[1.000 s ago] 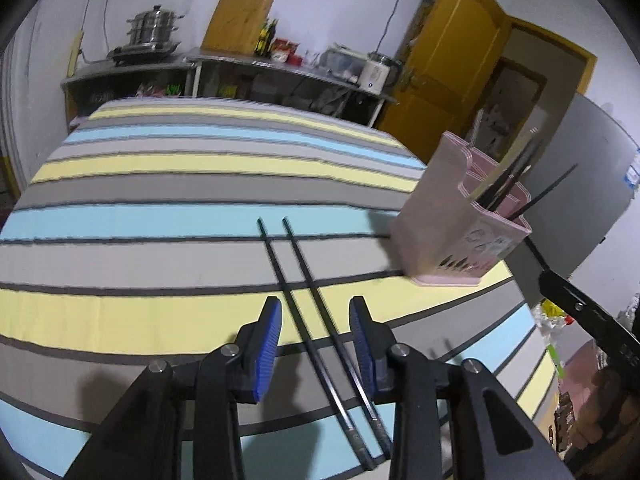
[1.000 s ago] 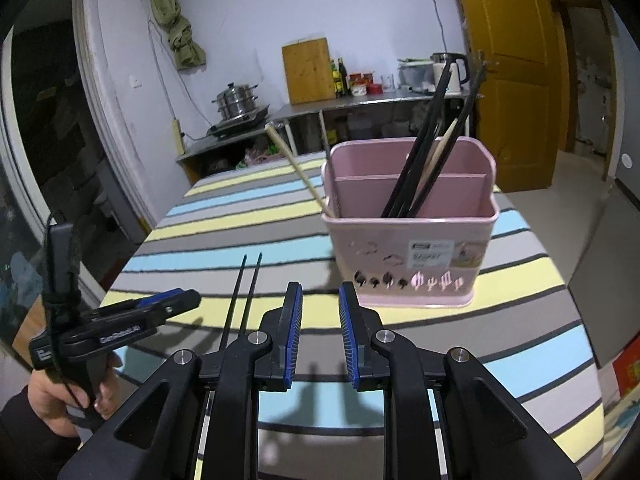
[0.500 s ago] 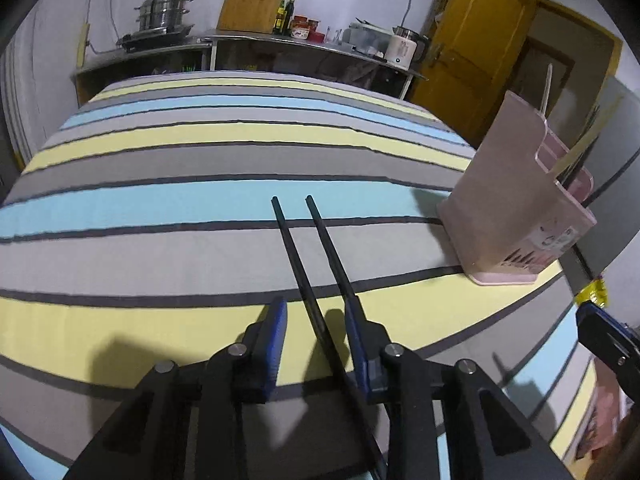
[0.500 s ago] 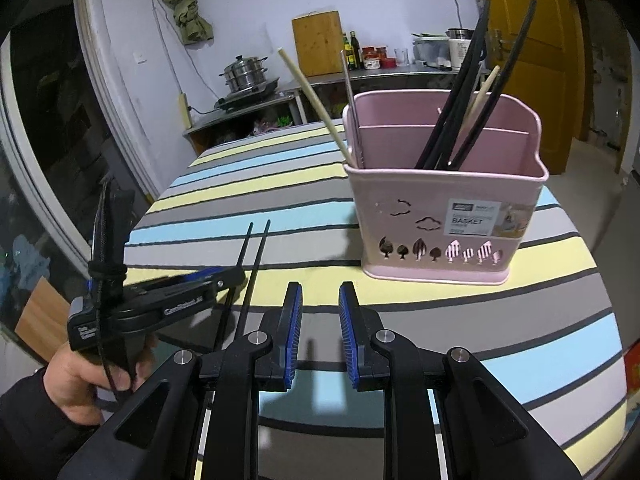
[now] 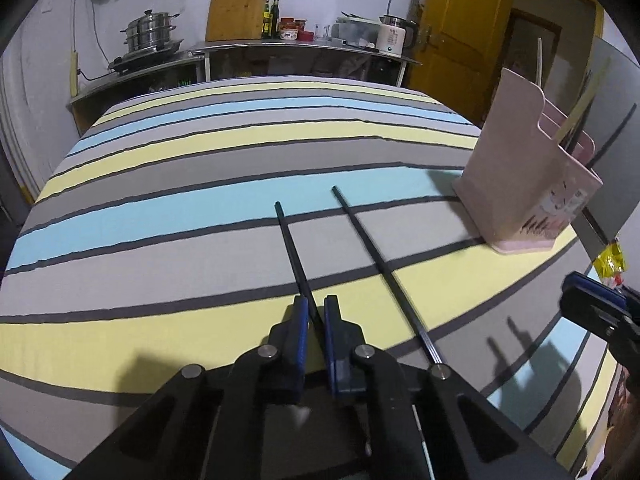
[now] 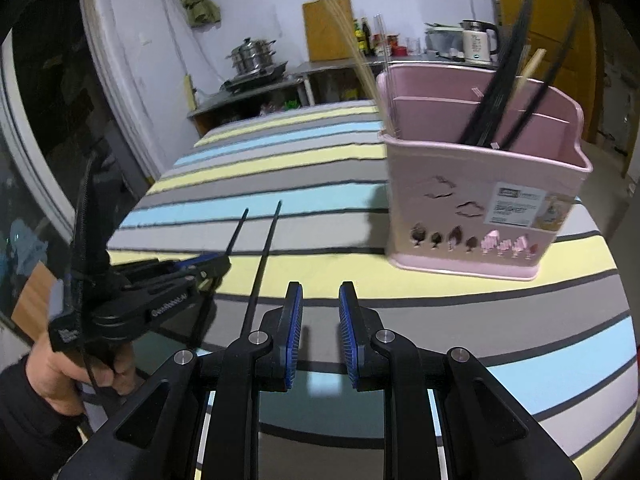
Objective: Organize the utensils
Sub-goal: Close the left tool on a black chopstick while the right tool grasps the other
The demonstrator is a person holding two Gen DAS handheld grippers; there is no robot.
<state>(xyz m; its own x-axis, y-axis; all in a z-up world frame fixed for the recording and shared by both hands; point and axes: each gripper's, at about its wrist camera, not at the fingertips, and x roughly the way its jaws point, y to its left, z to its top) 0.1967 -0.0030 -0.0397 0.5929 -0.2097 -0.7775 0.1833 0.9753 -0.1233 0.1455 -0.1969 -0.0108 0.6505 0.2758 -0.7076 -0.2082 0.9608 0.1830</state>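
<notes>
Our left tool has its two blue-padded jaws pinched nearly together around the near part of a black chopstick, which runs forward from the pads across the striped cloth covering the desk. In the right wrist view we see the same left tool from the side, clamped on that chopstick, with the person's hand around its handle.

A second black chopstick lies flat on the cloth just to the right of the gripped one, closer to the pink utensil basket. The two sticks spread slightly apart toward their far tips.

Our right tool hangs over the cloth with its jaws parted and nothing between them. The second chopstick lies just to its left.

The basket stands upright on the desk, ahead and to the right of the right tool. It is divided into compartments and already holds several dark and pale chopsticks leaning at angles.
</notes>
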